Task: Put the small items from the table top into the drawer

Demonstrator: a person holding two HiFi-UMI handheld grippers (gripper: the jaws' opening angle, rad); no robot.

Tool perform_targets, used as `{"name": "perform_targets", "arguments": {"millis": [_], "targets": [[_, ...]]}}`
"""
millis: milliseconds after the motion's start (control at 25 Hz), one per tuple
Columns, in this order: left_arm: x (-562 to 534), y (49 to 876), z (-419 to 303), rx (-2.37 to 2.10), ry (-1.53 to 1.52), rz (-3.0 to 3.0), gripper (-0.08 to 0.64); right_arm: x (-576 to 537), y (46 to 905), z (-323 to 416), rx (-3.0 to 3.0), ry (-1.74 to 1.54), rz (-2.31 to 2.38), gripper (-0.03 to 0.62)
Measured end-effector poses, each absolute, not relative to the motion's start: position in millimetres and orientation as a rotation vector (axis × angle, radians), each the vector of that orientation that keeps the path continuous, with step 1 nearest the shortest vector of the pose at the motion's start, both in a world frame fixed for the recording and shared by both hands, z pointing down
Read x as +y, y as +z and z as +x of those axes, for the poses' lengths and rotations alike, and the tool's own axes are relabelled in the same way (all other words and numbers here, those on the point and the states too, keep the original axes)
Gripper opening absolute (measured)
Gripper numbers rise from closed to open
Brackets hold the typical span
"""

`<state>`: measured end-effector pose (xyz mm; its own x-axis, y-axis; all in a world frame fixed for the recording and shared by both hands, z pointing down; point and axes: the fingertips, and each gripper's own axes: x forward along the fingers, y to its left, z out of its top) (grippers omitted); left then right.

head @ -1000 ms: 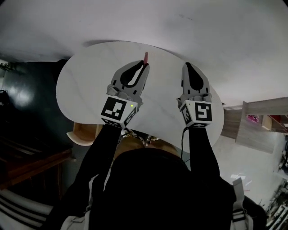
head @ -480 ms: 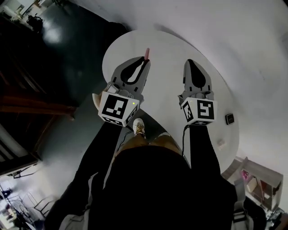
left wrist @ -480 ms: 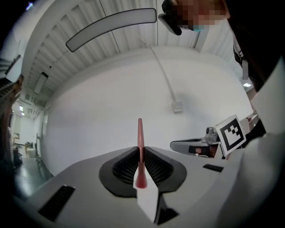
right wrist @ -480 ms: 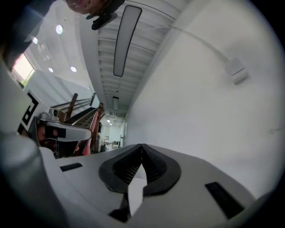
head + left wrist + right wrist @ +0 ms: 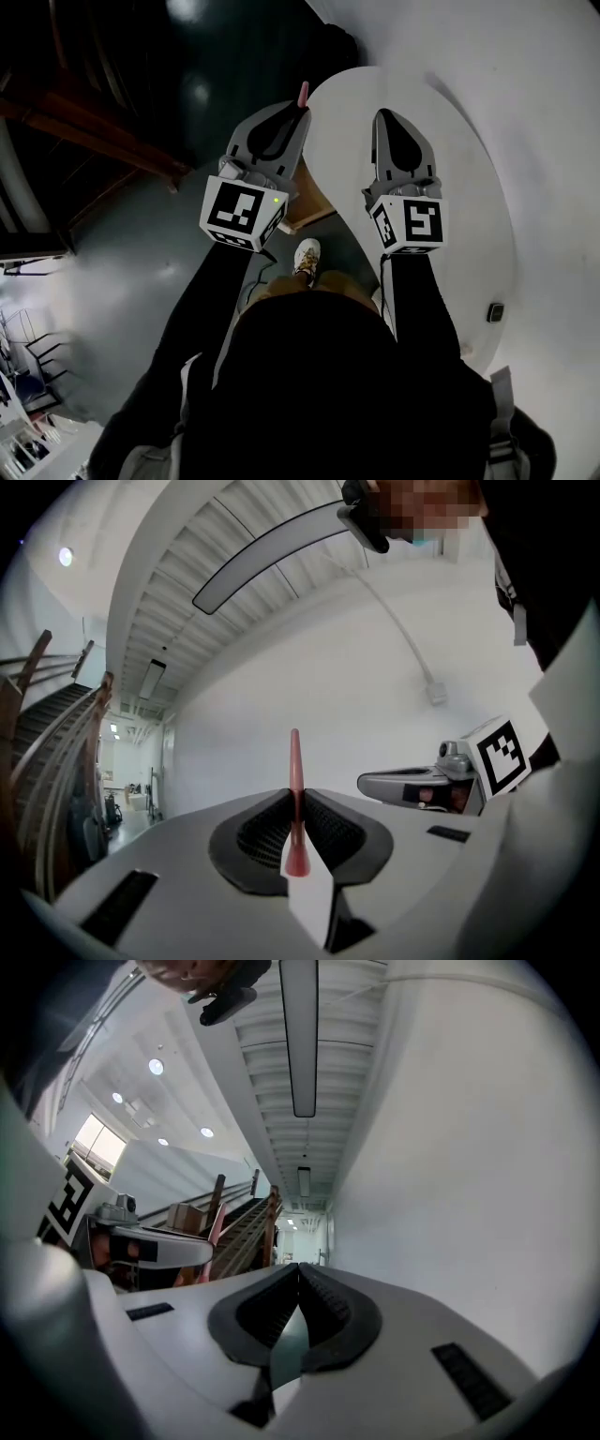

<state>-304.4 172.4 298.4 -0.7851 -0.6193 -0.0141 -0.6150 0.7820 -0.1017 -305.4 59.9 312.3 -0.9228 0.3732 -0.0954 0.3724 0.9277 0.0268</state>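
Left gripper (image 5: 300, 114) pinches a pink stick (image 5: 294, 757), its kind unclear.

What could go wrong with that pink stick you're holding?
The left tool pinches the thin pink stick, which pokes past its tips, so it might slip. It hangs over the floor, not the drawer, so a drop may land there. The small black thing near the table edge could get bumped off.
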Motion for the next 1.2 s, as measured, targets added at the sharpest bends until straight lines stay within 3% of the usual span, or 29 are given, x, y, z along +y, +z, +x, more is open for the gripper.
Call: {"name": "perform_targets", "arguments": {"millis": [240,840,1200], "targets": [[203.1,320.9,-316.4,2.995,-0.069,-0.992,0.054,98.9,317.8,-320.5,3.015,0.053,0.665,0.026],[217.9,568.3,-306.4,3.506,-0.006,-1.189,0.055,86.9,337.0,-332.0,3.103,0.136,0.610,0.026],[231.0,664.3,-288.8,3.820,-0.003,-1.221,0.055,87.8,338.6,-333.7,3.081,0.226,0.639,0.026]]}}
